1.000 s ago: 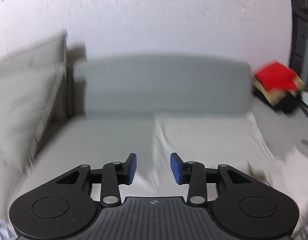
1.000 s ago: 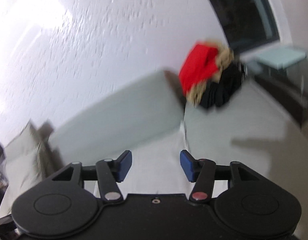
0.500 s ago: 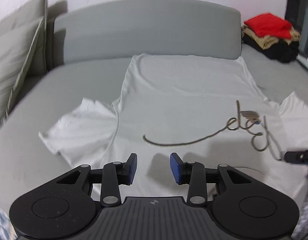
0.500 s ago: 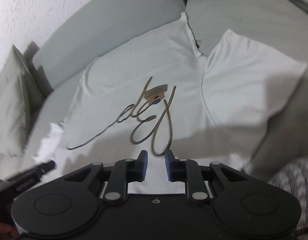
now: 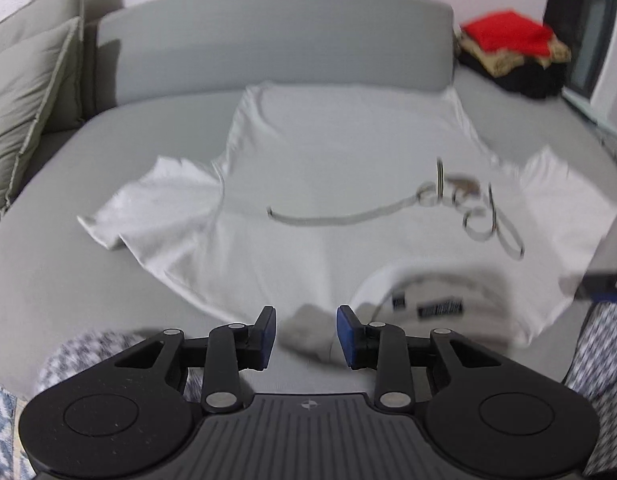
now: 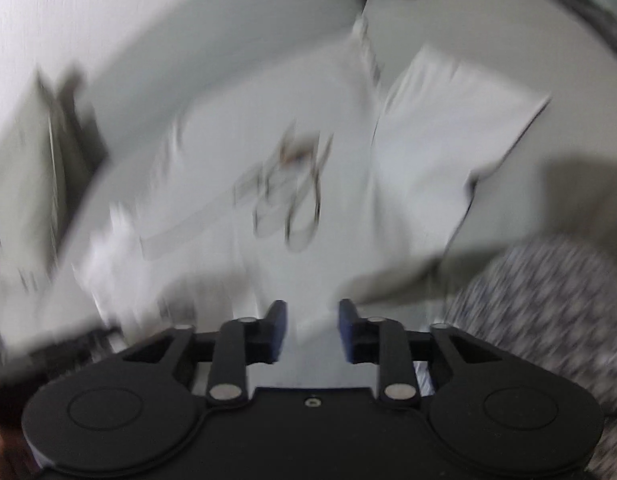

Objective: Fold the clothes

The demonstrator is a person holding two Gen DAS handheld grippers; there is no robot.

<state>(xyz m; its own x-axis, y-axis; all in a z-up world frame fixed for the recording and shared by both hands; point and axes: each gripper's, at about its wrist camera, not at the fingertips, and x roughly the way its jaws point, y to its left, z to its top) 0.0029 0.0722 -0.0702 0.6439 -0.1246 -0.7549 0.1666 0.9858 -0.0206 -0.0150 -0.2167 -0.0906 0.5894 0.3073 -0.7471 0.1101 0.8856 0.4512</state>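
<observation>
Both grippers tilt down over the near edge of the white T-shirt [image 5: 308,160]: left gripper [image 5: 305,334] parted, empty; right gripper [image 6: 312,330] just reopened, holding nothing.

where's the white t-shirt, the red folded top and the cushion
white t-shirt [image 5: 332,152], left wrist view, middle of its body
red folded top [image 5: 506,34], left wrist view, top of the pile
cushion [image 5: 24,104], left wrist view, its front face

Both grippers dropped in toward the white t-shirt [image 5: 328,152]; the right gripper [image 6: 312,330] just reopened its jaws, nothing between them, collar end now close.
</observation>
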